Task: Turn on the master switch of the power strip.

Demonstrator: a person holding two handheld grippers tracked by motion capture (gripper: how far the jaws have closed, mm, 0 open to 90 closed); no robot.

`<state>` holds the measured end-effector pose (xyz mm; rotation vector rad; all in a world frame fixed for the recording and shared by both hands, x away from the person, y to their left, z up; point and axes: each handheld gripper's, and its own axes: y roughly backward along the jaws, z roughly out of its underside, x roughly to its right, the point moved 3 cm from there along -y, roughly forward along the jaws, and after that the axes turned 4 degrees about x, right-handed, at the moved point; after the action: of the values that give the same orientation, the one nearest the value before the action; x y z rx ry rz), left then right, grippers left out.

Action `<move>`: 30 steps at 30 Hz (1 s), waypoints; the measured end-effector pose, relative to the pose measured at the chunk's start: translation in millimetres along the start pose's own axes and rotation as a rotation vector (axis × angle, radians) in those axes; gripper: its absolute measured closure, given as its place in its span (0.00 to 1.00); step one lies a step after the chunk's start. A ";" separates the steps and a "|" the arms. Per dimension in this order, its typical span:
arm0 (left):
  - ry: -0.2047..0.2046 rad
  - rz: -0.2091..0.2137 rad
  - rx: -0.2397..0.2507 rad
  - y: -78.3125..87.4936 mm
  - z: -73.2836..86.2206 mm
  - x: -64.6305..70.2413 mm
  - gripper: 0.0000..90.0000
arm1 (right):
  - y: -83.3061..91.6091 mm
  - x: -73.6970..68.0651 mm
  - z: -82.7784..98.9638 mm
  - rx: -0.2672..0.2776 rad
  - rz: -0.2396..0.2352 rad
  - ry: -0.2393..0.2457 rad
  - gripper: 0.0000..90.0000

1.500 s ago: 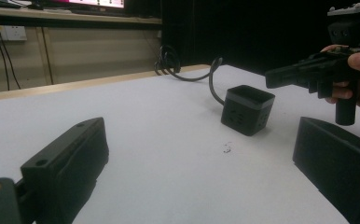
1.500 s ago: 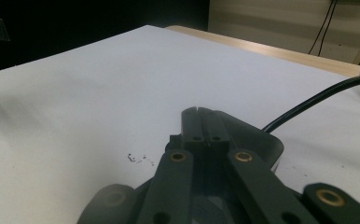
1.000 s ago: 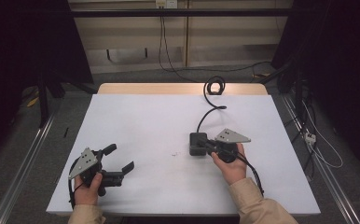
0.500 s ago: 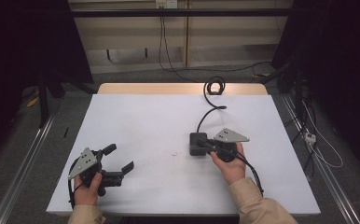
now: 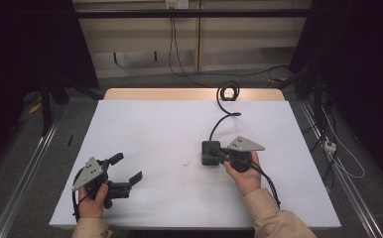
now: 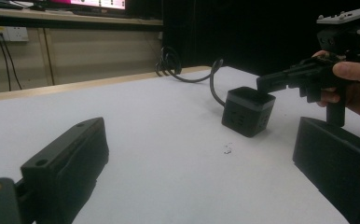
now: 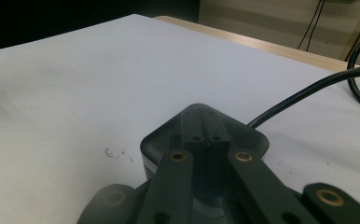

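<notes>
A black cube-shaped power socket [image 5: 209,153] stands on the white table, right of the middle, and its black cable [image 5: 223,118] runs toward the far edge. My right gripper [image 5: 218,152] is shut, with nothing between its jaws; its tips lie over the top of the cube [image 7: 248,133]. In the left gripper view the cube [image 6: 248,111] sits under the tips of the right gripper [image 6: 266,83]. My left gripper [image 5: 127,168] is open near the front left, well away from the cube, with nothing between its jaws.
The cable ends in a coil [image 5: 227,92] at the table's far edge. A small dark smudge [image 5: 185,164] marks the white table [image 5: 145,124] left of the cube. Metal rails run along the floor on both sides.
</notes>
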<state>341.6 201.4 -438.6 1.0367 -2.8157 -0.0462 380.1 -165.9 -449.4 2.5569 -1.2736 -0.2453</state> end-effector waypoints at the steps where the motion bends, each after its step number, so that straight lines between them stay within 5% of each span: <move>1: -0.002 0.002 0.001 0.1 -0.1 0.1 0.03 | -0.1 0.0 0.1 -0.001 0.001 0.000 1.00; 30: -0.003 0.003 -0.003 -0.3 0.6 0.0 0.03 | -0.7 -1.2 0.9 0.001 -0.001 0.023 1.00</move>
<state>341.8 201.2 -439.2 1.0319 -2.8192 -0.0524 379.7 -164.7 -450.5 2.5542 -1.2642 -0.2155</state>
